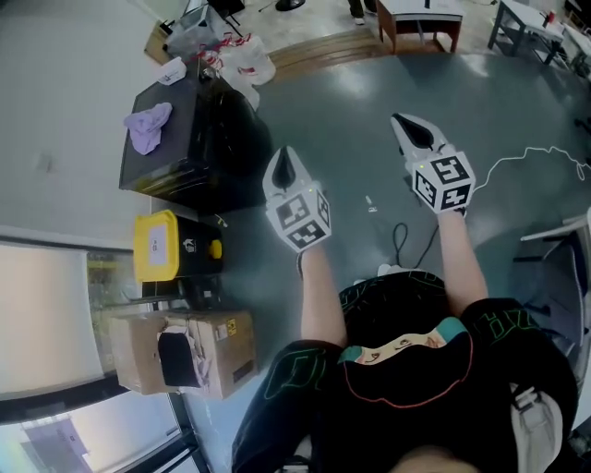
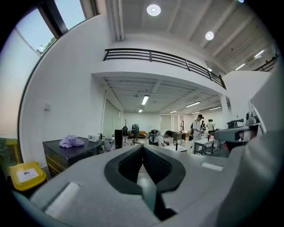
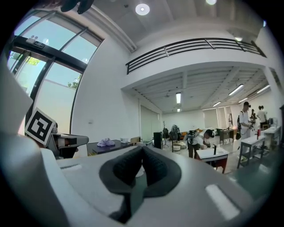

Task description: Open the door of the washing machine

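Washing machine door: honestly I couldn't pick it out in any of my three views, so I can't say where it was.

Closest in were my own two forearms, stretched out over the grey floor. My left gripper had its jaws clenched tight with nothing in them (in the left gripper view the dark pads met in one thin line). My right gripper was the same, pinched together on nothing. Both pointed level, side by side but apart, and the right one reached a bit further out.

A black cable lay looped on the floor between my arms. Down at my left sat a cardboard box, and just past it a black case with a yellow lid. Next along the white wall stood a black cabinet with a purple cloth bunched up on top. Some plastic bags were heaped near its far end. Off to my right a white cable snaked across the floor.

Further out there was a table with a white top. In the right gripper view a person was bent over near it, another person stood further back, and a black railing ran along the upper level.
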